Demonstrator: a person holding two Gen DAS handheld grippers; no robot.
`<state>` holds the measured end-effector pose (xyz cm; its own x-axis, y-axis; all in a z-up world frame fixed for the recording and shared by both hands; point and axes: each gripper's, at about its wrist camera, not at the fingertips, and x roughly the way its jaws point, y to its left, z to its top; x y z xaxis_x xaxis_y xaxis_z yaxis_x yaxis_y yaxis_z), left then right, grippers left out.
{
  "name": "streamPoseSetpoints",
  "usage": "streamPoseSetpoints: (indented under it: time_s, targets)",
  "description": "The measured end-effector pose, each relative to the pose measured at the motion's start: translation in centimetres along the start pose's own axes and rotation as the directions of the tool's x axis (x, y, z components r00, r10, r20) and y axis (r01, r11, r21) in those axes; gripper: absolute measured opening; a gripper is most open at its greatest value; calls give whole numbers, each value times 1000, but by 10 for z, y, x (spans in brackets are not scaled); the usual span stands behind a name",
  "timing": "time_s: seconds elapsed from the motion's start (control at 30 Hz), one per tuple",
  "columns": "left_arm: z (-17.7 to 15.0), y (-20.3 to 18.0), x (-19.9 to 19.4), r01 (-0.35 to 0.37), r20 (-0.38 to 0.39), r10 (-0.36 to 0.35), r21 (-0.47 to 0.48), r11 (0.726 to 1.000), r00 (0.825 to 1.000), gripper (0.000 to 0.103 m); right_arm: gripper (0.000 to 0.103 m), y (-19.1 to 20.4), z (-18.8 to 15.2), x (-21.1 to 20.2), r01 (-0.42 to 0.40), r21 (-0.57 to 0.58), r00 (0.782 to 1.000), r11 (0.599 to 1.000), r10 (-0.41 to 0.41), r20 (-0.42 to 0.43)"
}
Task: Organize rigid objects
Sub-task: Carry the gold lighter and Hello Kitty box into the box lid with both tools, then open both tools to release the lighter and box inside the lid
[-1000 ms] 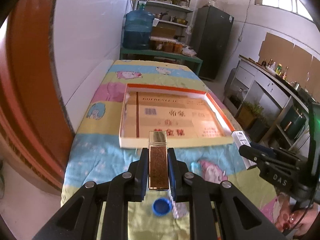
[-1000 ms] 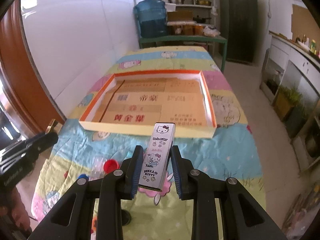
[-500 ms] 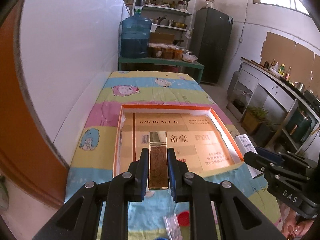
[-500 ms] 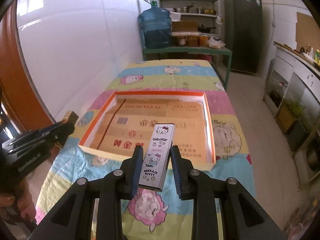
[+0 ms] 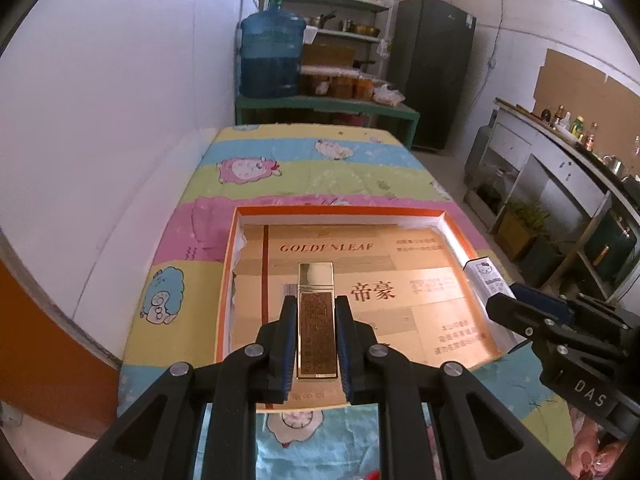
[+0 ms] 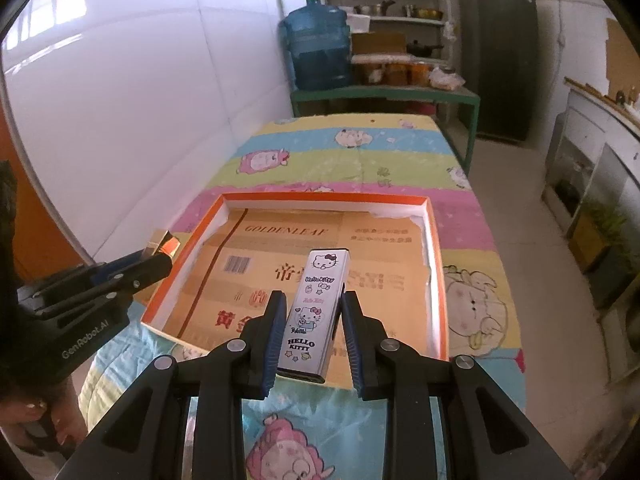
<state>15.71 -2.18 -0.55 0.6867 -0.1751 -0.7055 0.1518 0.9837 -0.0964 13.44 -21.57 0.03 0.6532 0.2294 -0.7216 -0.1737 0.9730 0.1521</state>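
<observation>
Above orange tray (image 5: 452,218), tongs (image 5: 316,312) gripping gold lighter (image 5: 316,320)

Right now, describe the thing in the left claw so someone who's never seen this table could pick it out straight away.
Start at the table with the cartoon cloth, then the shallow orange-rimmed tray lined with cardboard. Above its near edge the left claw grips a slim gold lighter with a dark brown engraved panel. The lighter in the right claw is silver with Hello Kitty pictures instead.
</observation>
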Motion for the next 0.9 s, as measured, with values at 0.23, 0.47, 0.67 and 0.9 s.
streamPoseSetpoints:
  time_s: [0.23,0.47,0.67,0.9]
  targets:
    - [1,8,28,-14,-48,14,-10,1000,999,18,23,-6,8,29,-6,6,999,1000,6,-34]
    - [2,10,49,-24,-82,22,-20,1000,996,18,22,-14,11,49,-4,13,999,1000,5,-43]
    - [-4,11,67,-15,-120,13,-16,1000,993,18,22,-30,6,52,-24,79,998,997,28,-49]
    - [-16,11,94,28,-196,-29,-12,1000,980,19,23,-39,-4,51,-31,130,998,991,38,-55]
